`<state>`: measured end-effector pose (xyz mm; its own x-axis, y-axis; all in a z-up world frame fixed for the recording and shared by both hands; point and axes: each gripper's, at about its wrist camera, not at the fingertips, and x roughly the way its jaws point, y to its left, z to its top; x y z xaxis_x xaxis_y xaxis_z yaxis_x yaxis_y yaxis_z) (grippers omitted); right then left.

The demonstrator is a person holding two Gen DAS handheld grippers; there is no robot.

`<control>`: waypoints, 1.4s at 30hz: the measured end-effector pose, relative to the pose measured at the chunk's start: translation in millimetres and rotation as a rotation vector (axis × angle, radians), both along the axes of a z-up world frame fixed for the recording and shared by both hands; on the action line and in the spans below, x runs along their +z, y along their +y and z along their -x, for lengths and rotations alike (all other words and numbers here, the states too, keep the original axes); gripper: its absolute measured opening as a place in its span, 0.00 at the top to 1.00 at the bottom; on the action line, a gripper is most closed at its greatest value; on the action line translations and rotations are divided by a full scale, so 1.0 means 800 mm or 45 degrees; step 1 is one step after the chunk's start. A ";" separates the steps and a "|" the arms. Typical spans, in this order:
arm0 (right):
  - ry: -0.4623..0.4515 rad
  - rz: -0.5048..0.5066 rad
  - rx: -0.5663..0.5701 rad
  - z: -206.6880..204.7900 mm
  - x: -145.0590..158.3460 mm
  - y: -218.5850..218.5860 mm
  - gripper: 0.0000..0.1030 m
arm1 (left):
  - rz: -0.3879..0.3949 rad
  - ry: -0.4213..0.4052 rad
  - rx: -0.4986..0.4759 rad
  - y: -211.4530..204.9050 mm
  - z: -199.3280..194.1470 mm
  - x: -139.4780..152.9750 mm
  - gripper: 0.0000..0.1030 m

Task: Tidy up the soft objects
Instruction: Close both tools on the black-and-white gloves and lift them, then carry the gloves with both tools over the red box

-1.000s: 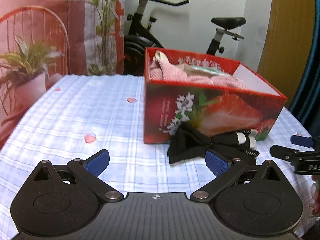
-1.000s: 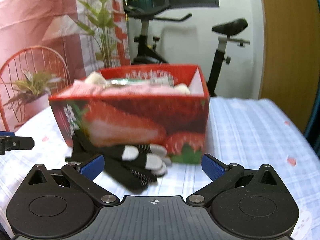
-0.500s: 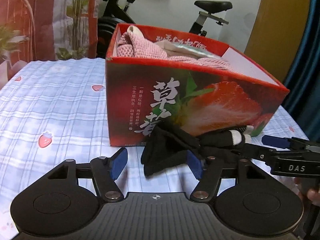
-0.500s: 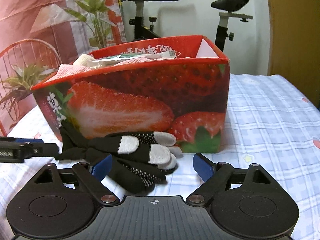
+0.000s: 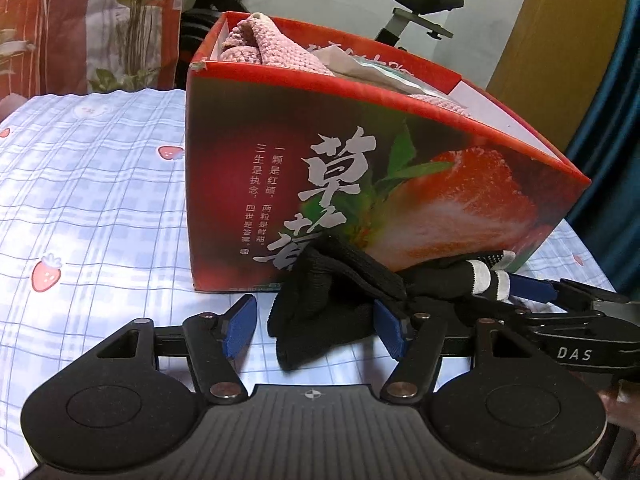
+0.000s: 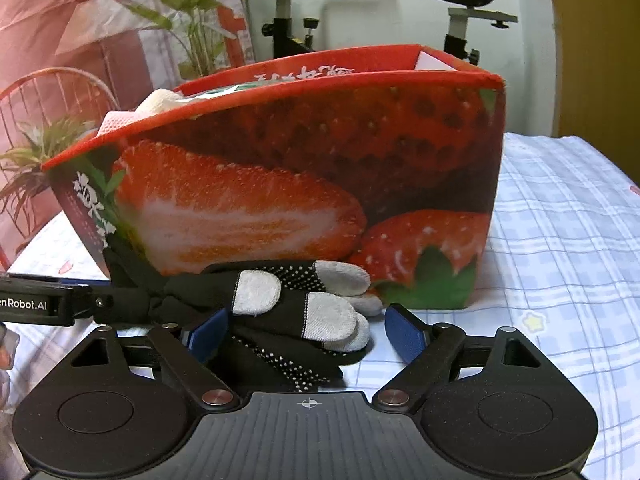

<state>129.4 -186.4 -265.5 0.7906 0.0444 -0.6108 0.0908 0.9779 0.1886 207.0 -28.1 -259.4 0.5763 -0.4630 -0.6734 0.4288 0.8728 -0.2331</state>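
A pair of black gloves with grey fingertips point(image 6: 296, 312) lies on the checked tablecloth against the front of a red strawberry-print box point(image 6: 320, 184). My left gripper point(image 5: 316, 328) is open, its blue pads on either side of the gloves' black cuff end point(image 5: 328, 300). My right gripper point(image 6: 308, 334) is open around the fingertip end. The box point(image 5: 360, 184) holds pink knitted cloth point(image 5: 264, 46) and other soft items. The right gripper's fingers point(image 5: 560, 300) show at the right of the left wrist view.
The blue-checked tablecloth with strawberry prints point(image 5: 88, 208) extends left of the box. An exercise bike point(image 6: 468, 4), potted plants point(image 6: 192, 12) and a red wire chair point(image 6: 52, 96) stand behind the table. A wooden door point(image 5: 560, 40) is at the right.
Both grippers have moved forward and lower to the gloves and narrowed somewhat. The gloves now lie between the pads of each gripper.
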 end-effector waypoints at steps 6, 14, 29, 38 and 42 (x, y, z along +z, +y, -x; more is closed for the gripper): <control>-0.013 0.002 0.028 0.001 -0.002 0.002 0.30 | 0.010 -0.011 -0.047 -0.003 0.009 -0.003 0.62; -0.043 -0.015 0.139 0.009 -0.004 0.005 0.68 | 0.025 -0.001 -0.062 -0.005 0.023 -0.008 0.75; -0.075 -0.005 0.245 0.030 0.017 0.024 0.87 | 0.025 -0.007 -0.028 0.014 0.051 0.017 0.75; -0.215 0.022 0.264 0.060 0.078 0.031 0.87 | 0.102 -0.163 -0.040 0.031 0.074 0.082 0.75; -0.307 0.050 0.284 0.061 0.123 0.028 0.87 | 0.113 -0.271 -0.048 0.028 0.066 0.127 0.75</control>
<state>80.4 -163.7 -167.1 0.8861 0.2125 -0.4120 -0.1688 0.9756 0.1402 154.2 -5.3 -158.2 0.6823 -0.5388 -0.4941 0.5086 0.8353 -0.2086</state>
